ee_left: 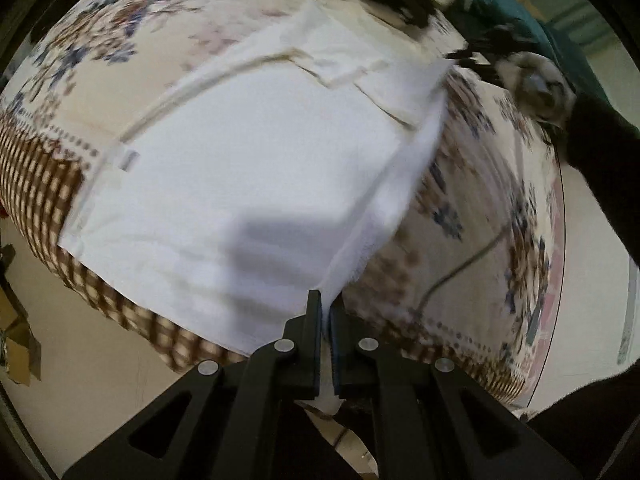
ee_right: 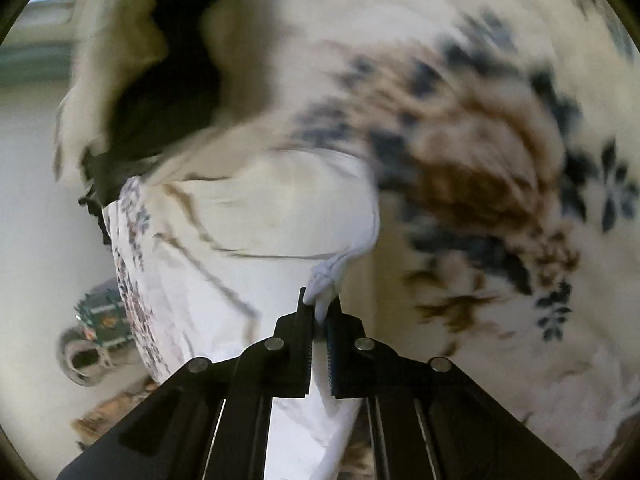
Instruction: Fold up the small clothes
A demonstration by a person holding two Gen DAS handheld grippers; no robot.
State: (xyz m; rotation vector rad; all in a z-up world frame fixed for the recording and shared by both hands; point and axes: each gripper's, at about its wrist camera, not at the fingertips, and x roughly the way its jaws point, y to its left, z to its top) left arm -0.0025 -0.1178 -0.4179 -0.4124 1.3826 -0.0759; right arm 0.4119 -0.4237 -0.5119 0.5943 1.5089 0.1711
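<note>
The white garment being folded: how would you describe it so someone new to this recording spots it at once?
Start from the floral tablecloth with its brown checked border. Spread on it lies the white garment, plain cloth with cream-trimmed seams. Unlike the dark and teal clothes at the far edge, it is pinched by both the left gripper and the right gripper.
</note>
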